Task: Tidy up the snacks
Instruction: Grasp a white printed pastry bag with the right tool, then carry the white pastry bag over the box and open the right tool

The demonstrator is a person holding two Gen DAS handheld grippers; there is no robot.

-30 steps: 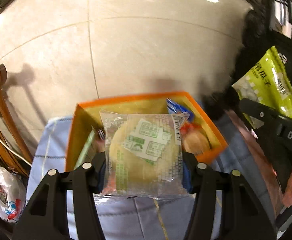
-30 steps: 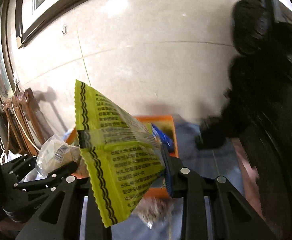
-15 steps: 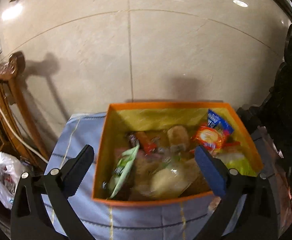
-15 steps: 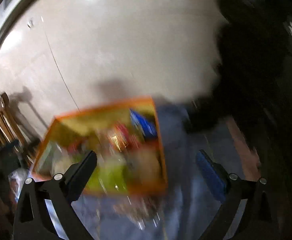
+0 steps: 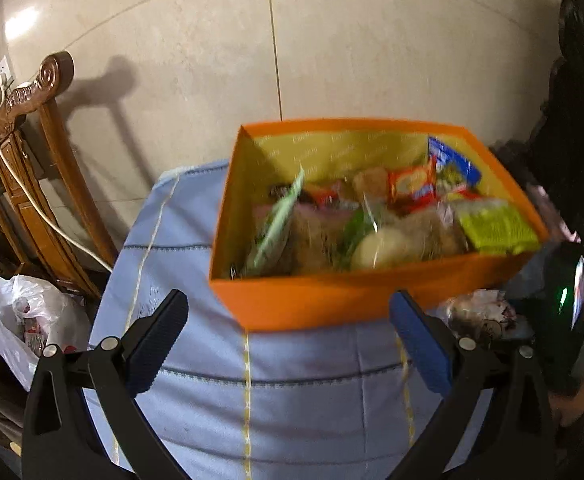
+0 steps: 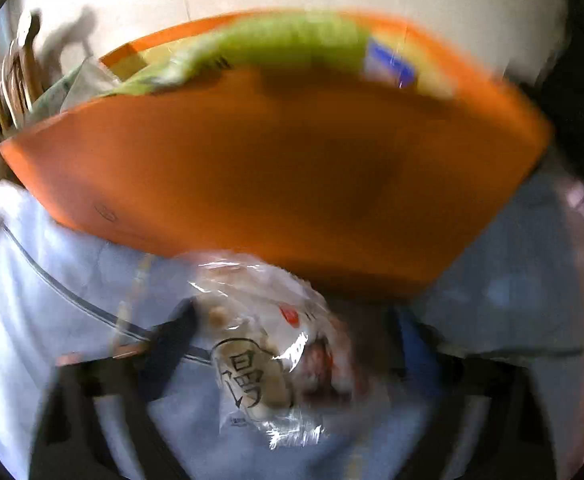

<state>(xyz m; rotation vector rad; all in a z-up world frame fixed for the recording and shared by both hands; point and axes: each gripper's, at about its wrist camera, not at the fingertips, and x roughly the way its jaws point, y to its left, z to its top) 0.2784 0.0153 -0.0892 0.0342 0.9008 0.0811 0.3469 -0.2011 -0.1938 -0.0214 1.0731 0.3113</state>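
Note:
An orange box [image 5: 331,304] with a yellow lining stands on a light blue cloth [image 5: 252,392] and holds several snack packets, among them a yellow-green bag [image 5: 495,228] and a clear-wrapped round cake [image 5: 379,248]. My left gripper [image 5: 288,340] is open and empty, just in front of the box. In the blurred right wrist view the orange box [image 6: 276,176] fills the frame. My right gripper [image 6: 292,344] is open and low, with its fingers on either side of a clear snack bag [image 6: 264,352] that lies on the cloth before the box.
A carved wooden chair [image 5: 32,160] with a white cable stands at the left against a beige tiled wall. A white plastic bag [image 5: 20,320] hangs below it. The right gripper's dark body [image 5: 563,320] and the clear snack bag [image 5: 479,312] lie right of the box.
Both grippers have let go: the round cake and the yellow-green bag now lie in the box. The left gripper has drawn back. The right gripper has dropped down to the clear bag.

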